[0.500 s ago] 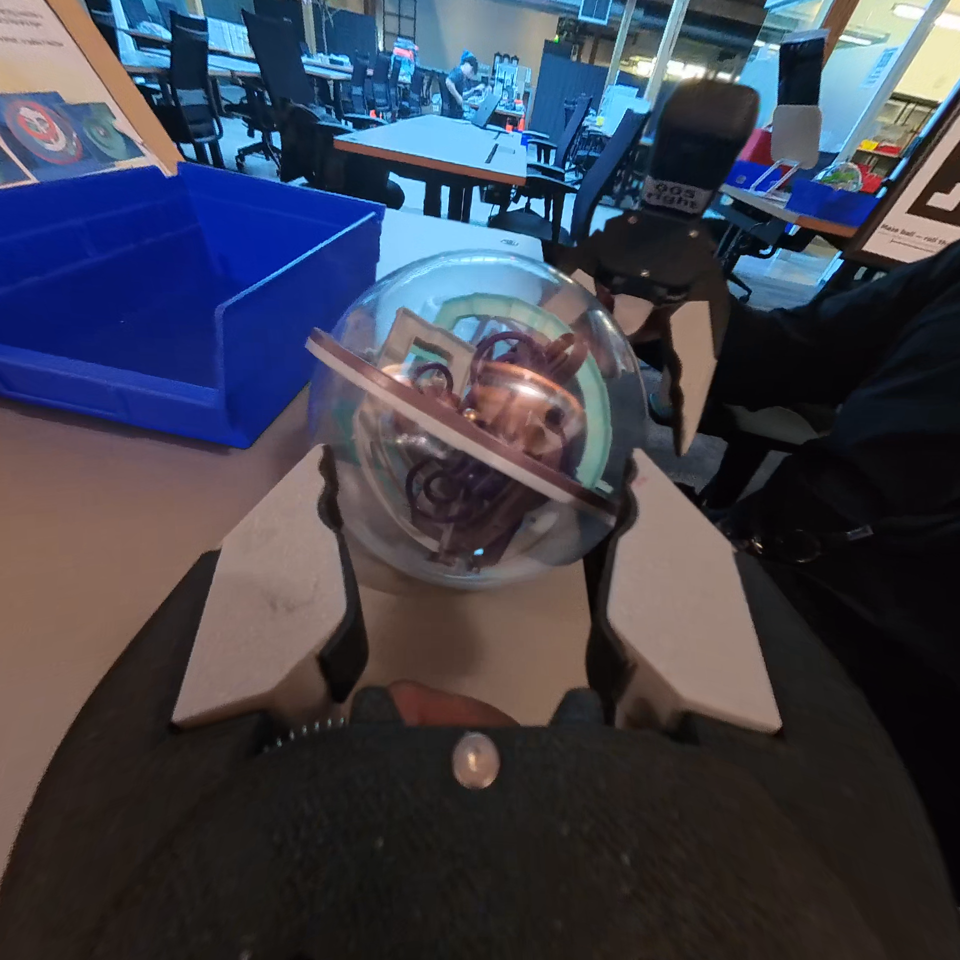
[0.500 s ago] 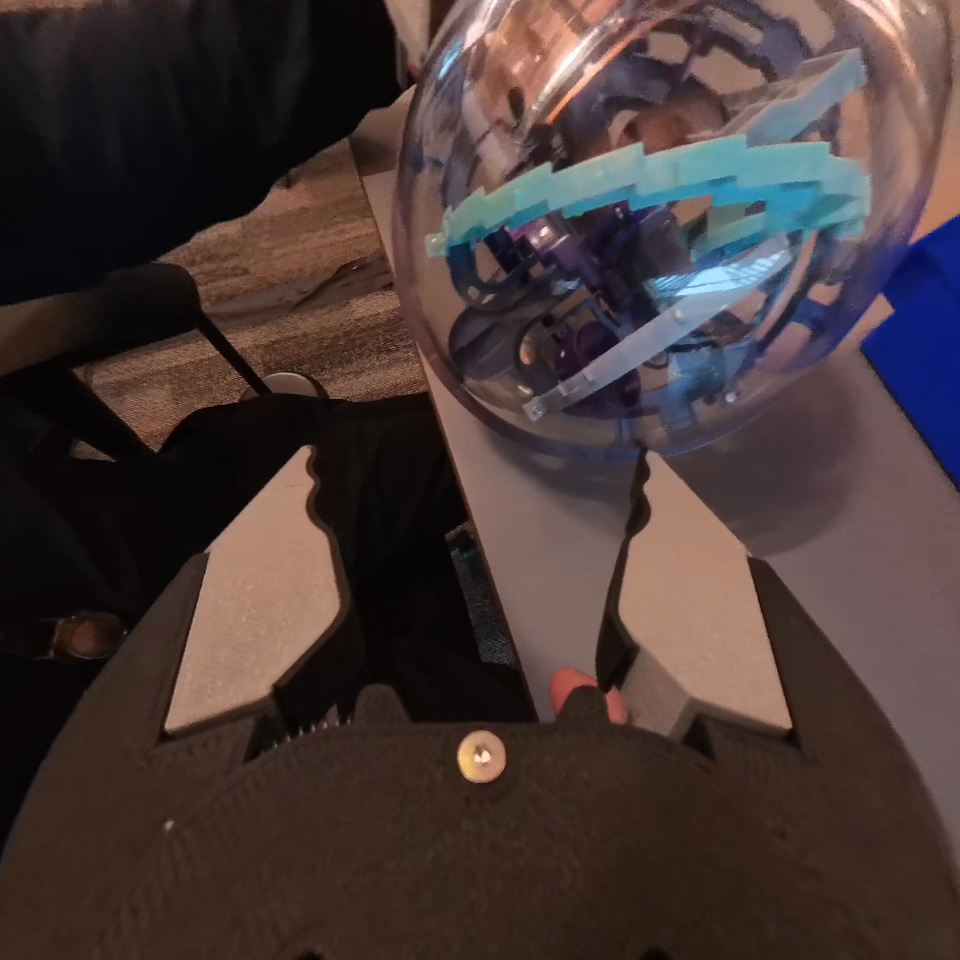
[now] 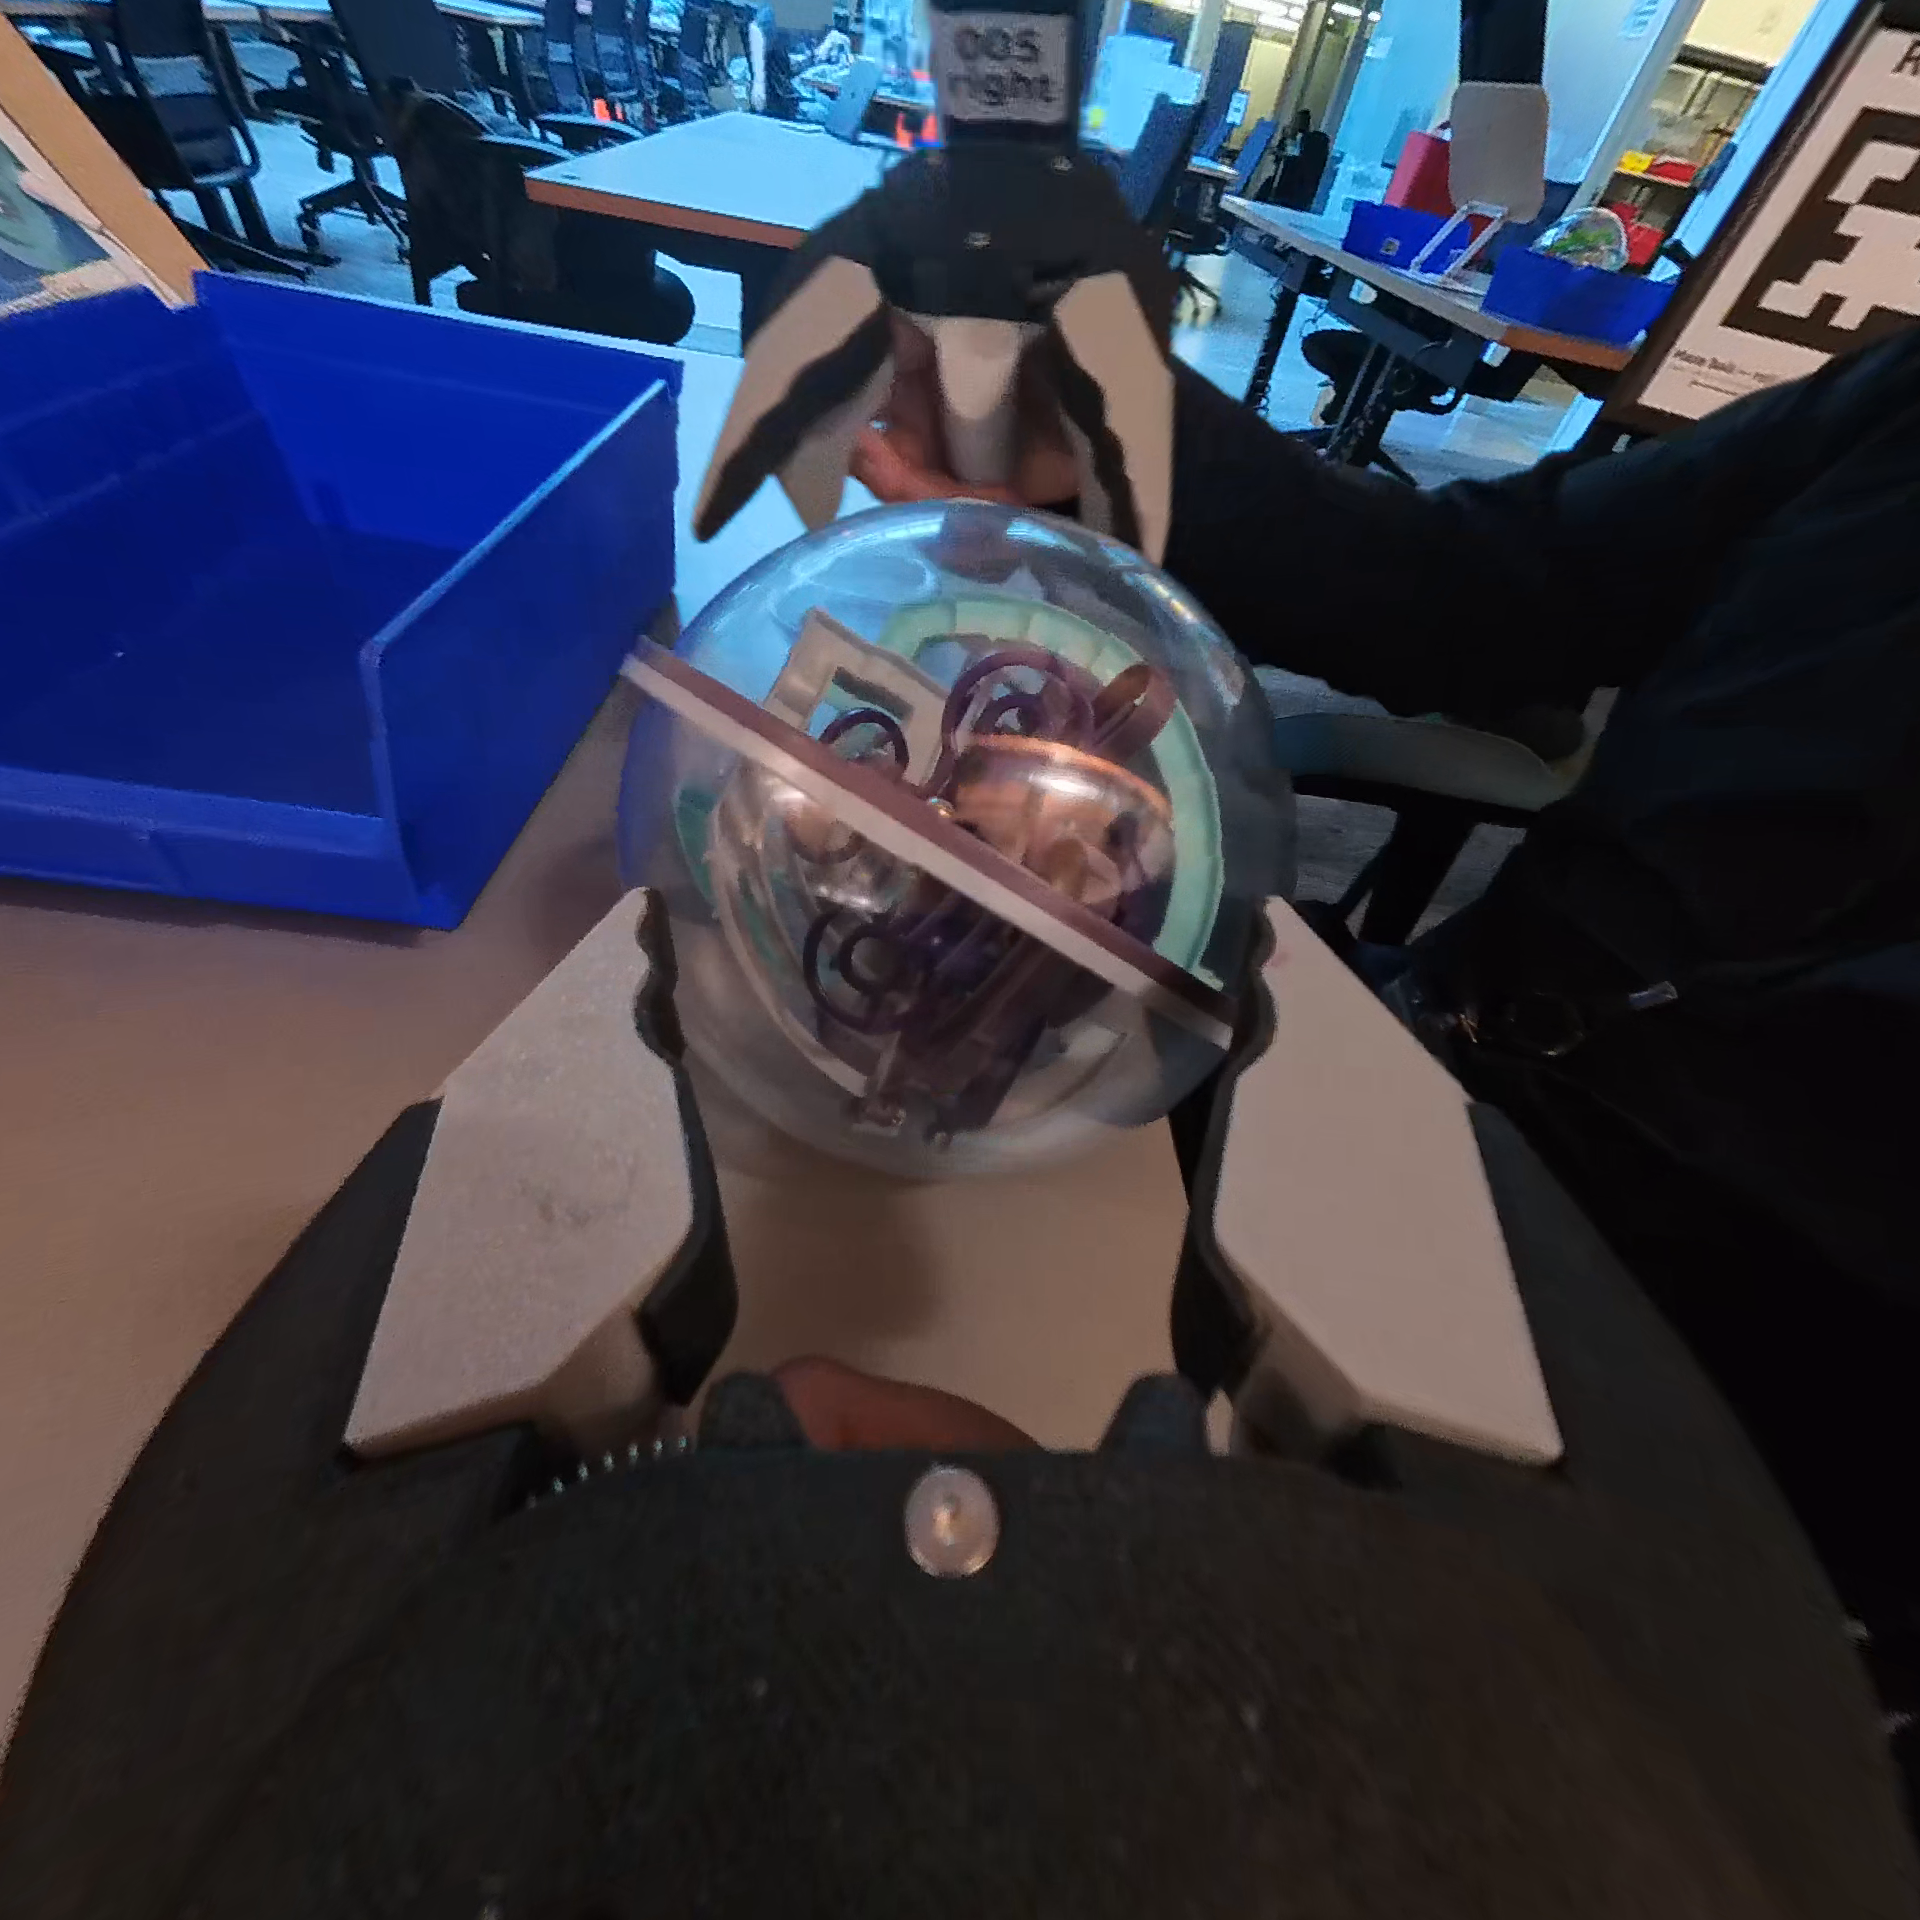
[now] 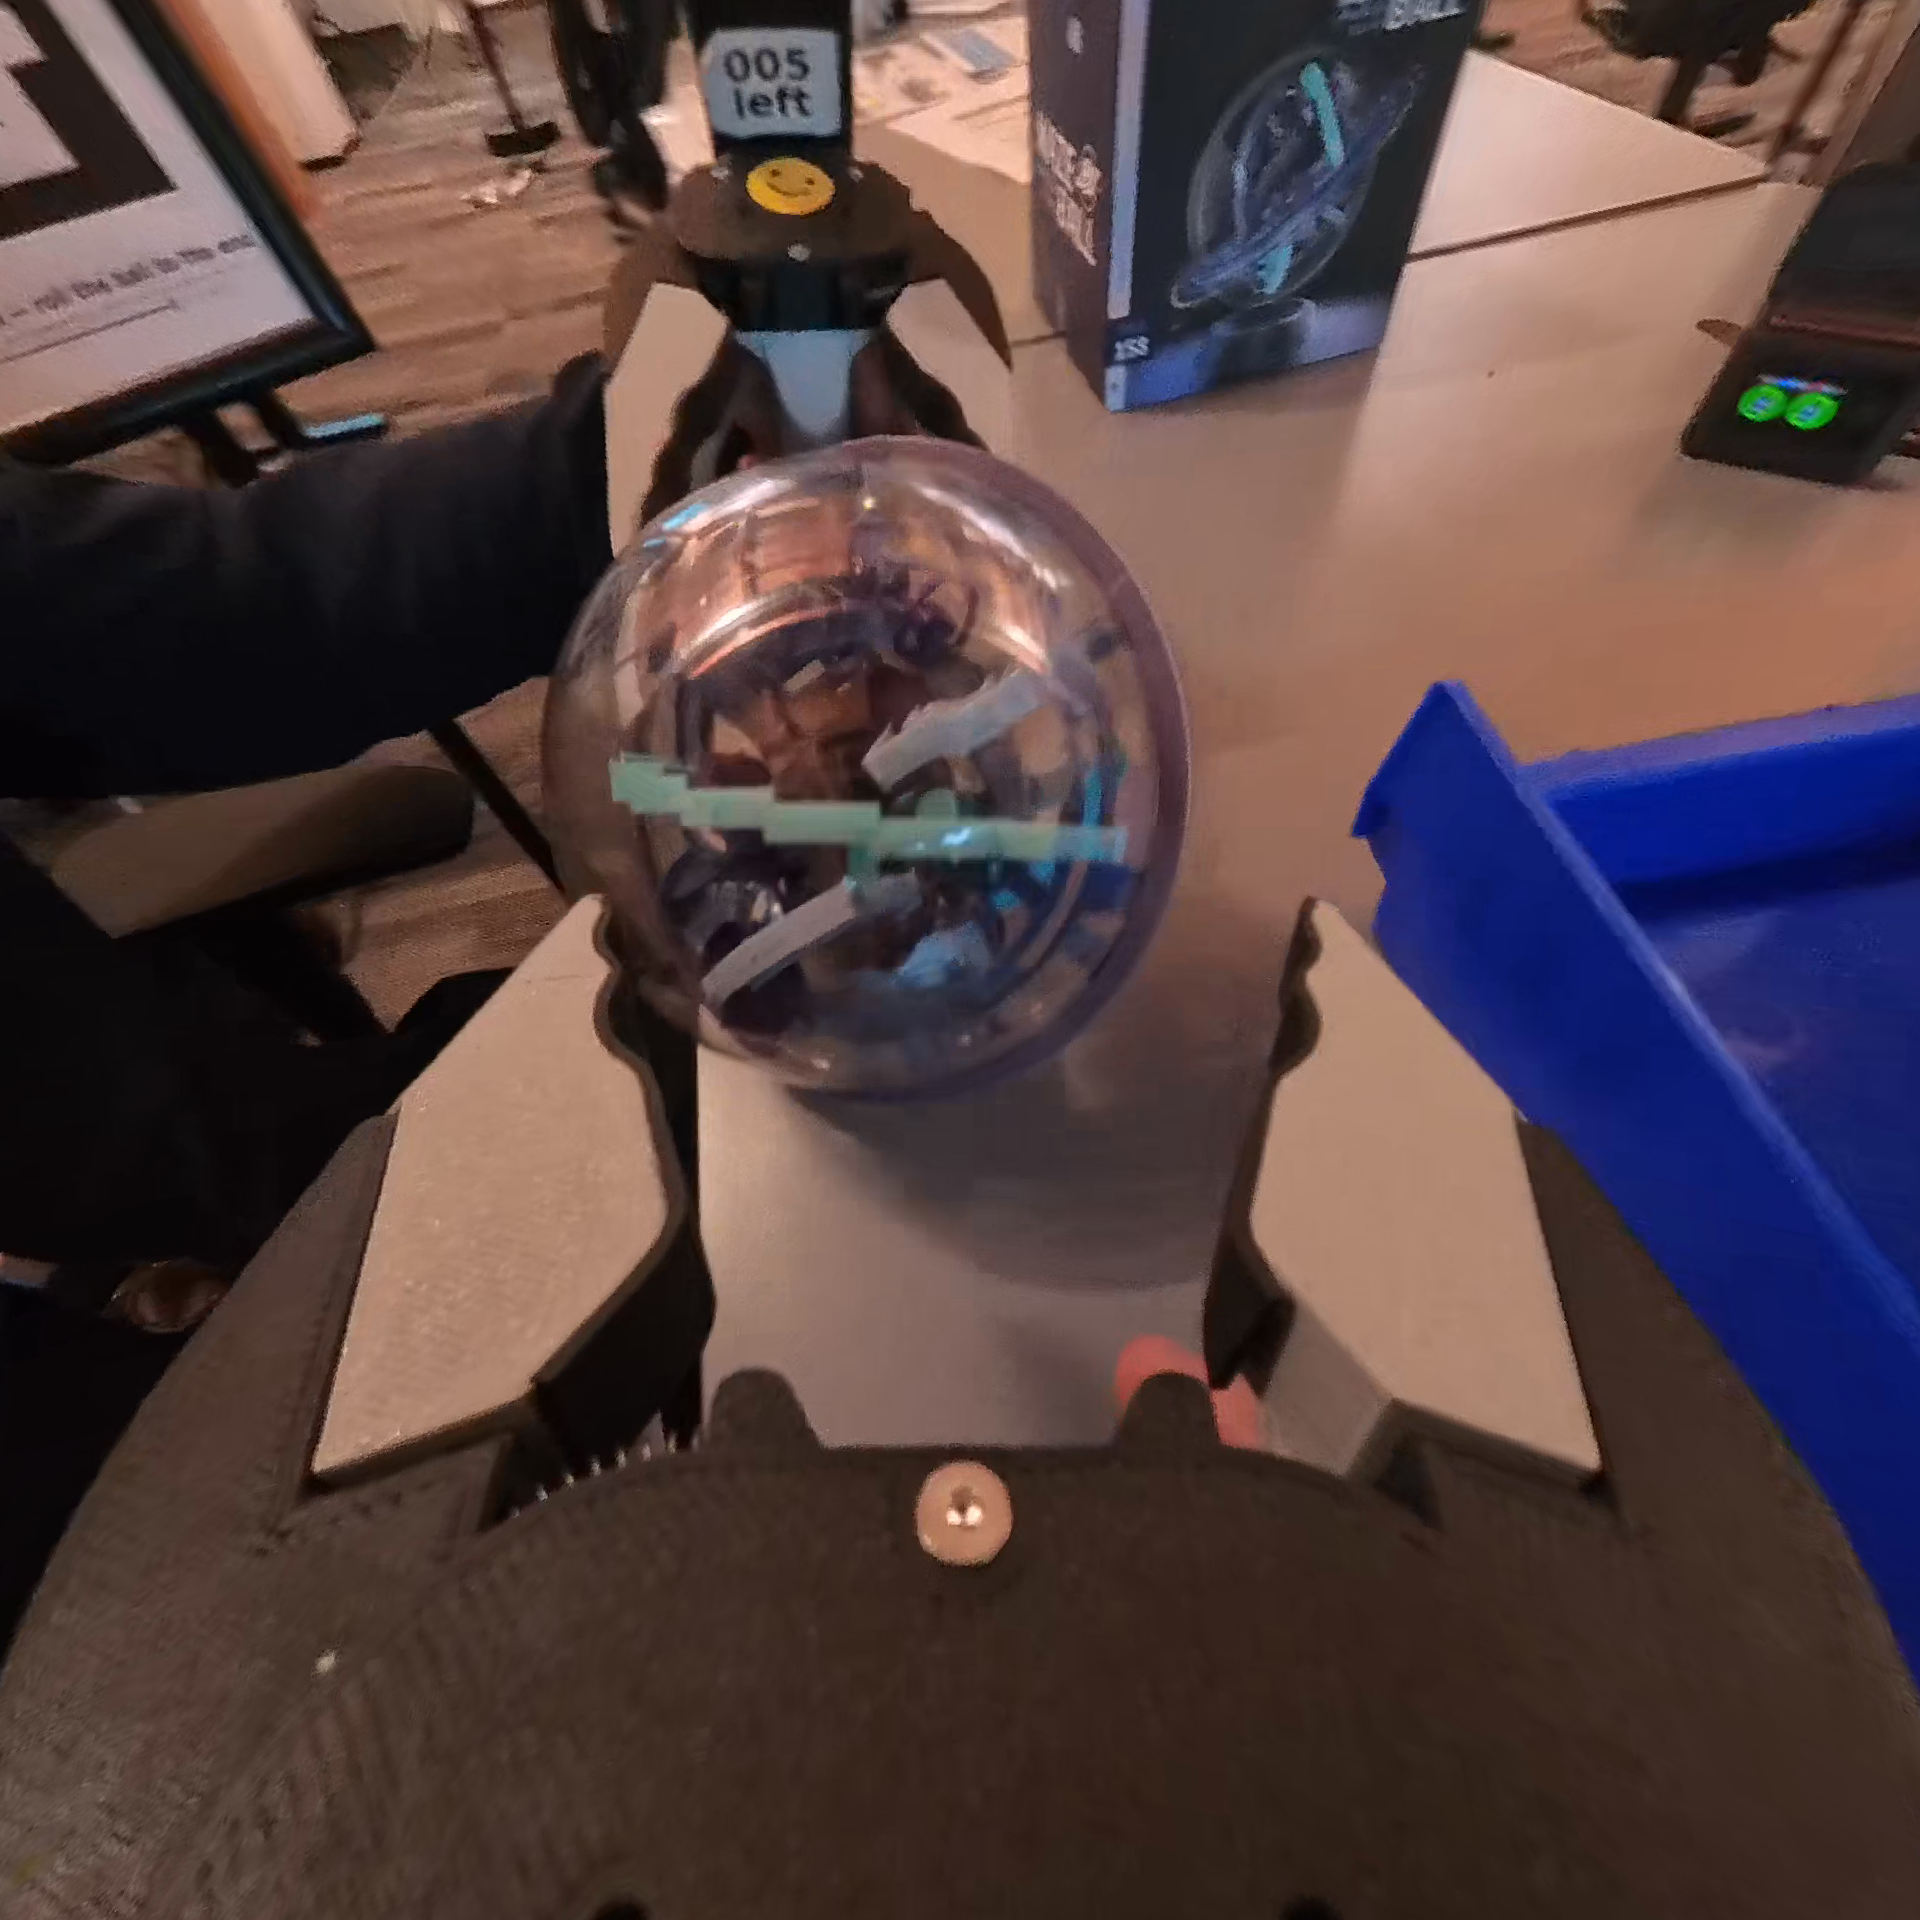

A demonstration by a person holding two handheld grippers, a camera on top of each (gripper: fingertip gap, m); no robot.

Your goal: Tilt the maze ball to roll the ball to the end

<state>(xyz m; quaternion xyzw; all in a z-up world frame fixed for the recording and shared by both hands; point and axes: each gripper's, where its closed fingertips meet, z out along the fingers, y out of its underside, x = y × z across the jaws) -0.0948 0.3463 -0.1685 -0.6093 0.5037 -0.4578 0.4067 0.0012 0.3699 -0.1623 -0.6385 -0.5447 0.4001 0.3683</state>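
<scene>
Beige laminate table [image 3: 156, 1091] carries the whole scene. A blue plastic bin [image 3: 312, 644] stands at 9 o'clock in the left wrist view. A dark printed carton [image 4: 1226, 187] picturing a similar toy stands at 1 o'clock in the right wrist view. A framed sign [image 4: 125, 208] with a black-and-white marker pattern leans at 11 o'clock.

The maze ball [image 3: 945, 842] is a clear sphere with purple, green and grey tracks. It sits mid-frame near the table's edge, apparently resting on the surface. The left gripper [image 3: 956, 920] clasps it, one fingertip against each flank. The right gripper [image 4: 954, 914] is spread wide. Its finger at 9 o'clock grazes the shell, and the one at 3 o'clock stands apart.

Change over the last half second: the right gripper has swung from the ball's 3 o'clock side, as the left wrist view shows it, to 12 o'clock. It now faces the left gripper directly. The ball's tilt looks unchanged. This is judged to be preparation for a second hold before two-handed tilting, with the rolling itself hardly begun. The small ball inside cannot be made out.

Writing: each gripper's handle bears a white label. A yellow smiley sticker [image 4: 790, 185] sits below the left gripper's label. The carton and the sign also carry print.
</scene>
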